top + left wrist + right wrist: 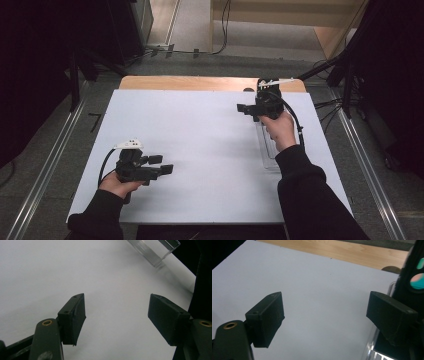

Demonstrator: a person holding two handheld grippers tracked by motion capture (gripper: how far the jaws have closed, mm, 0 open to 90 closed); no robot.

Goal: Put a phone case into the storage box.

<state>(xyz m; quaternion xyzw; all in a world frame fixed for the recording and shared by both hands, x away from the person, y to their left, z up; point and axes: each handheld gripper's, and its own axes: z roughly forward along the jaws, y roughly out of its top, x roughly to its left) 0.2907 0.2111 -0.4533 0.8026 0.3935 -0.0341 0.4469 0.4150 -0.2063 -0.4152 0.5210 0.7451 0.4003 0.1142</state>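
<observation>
Clear tray (270, 150), right of frame, seemingly lies lengthwise up-down; right gripper (246, 108) and left gripper (161, 164) gape, grasping nothing.

Black sleeves (305, 185), black cabled hand-held grippers (250, 111)

white table (200, 150), clear tray (270, 150)
</observation>
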